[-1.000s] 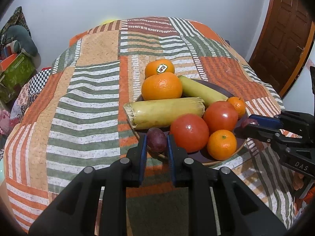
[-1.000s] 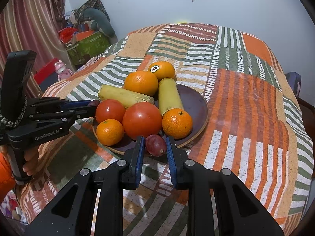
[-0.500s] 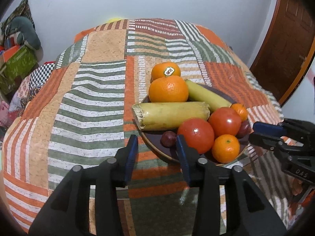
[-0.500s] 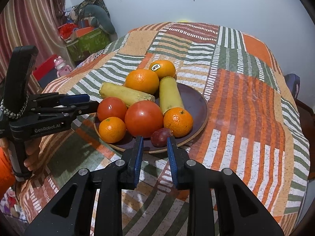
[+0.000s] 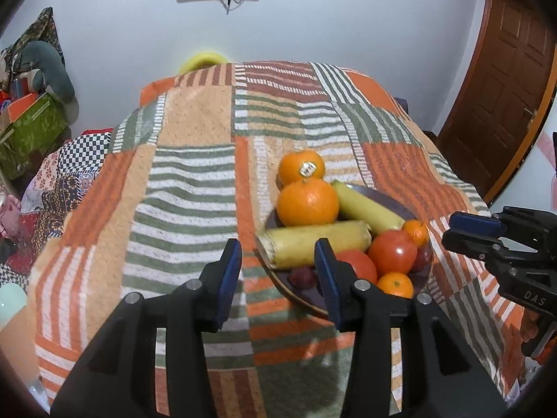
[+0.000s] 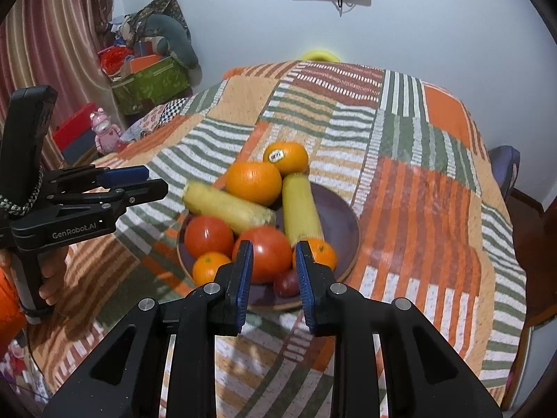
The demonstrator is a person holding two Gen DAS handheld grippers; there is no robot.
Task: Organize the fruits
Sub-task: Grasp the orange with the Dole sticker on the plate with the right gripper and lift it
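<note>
On the quilt [image 6: 417,188], fruit plate [image 6: 339,216] faces both empty hand-held grippers.

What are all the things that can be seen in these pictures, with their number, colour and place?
plate: one, dark purple-brown, on the bedspread.
oranges: two, orange, at the far edge of the plate; the farther one has a sticker.
corn cobs: two, yellow-green, lying across the plate.
tomatoes: two, red, in front of the cobs.
mandarins: two, small, orange, at the near side of the plate.
plums: two, dark purple, at opposite rims of the plate.
bedspread: one, orange, green and white stripes, under all.
door: one, brown wood, at the right.
left gripper: black with blue pads, jaws open, empty.
right gripper: the same, jaws open, empty.
</note>
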